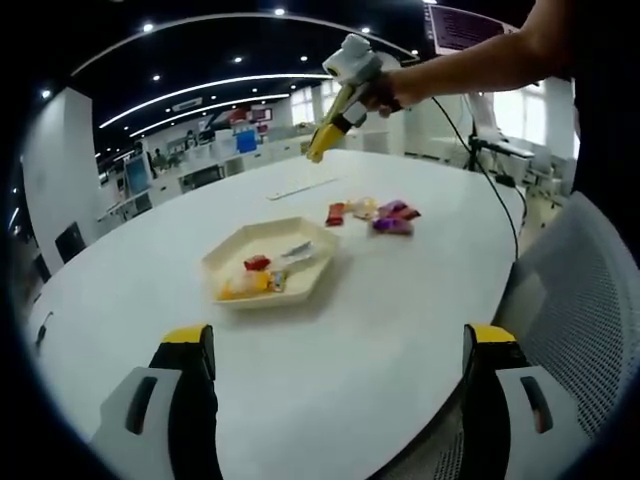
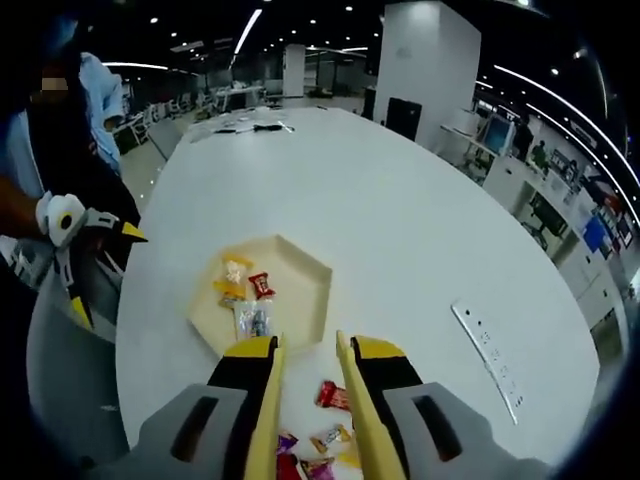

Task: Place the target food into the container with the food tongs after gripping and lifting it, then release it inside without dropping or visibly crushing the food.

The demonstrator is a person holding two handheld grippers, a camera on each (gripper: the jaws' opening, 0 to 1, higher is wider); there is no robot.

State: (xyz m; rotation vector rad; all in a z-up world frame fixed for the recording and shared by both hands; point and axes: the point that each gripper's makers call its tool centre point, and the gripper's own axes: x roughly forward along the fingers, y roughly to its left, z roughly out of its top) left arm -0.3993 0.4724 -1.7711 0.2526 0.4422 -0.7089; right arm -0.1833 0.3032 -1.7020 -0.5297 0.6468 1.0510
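Observation:
A cream hexagonal tray point(image 1: 265, 238) lies mid-table and holds a red packet point(image 1: 257, 263), a yellow one point(image 1: 250, 286) and a clear one. Beyond it is a loose pile of wrapped snacks point(image 1: 376, 214). My left gripper point(image 1: 340, 345) hovers near the table's edge with its jaws wide apart and nothing between them. A hand holds my right gripper point(image 1: 316, 152) high over the far side, pointing down. In the right gripper view, my right gripper point(image 2: 309, 340) hangs above the tray point(image 2: 305, 285) and the pile point(image 2: 333, 396), its long yellow jaws a narrow gap apart and empty.
The white oval table point(image 2: 400, 220) has a flat white strip point(image 2: 487, 346) lying on it. A grey mesh chair point(image 1: 590, 300) stands by the table edge. The person and the left gripper point(image 2: 100, 262) sit at the left of the right gripper view. Desks and monitors fill the room behind.

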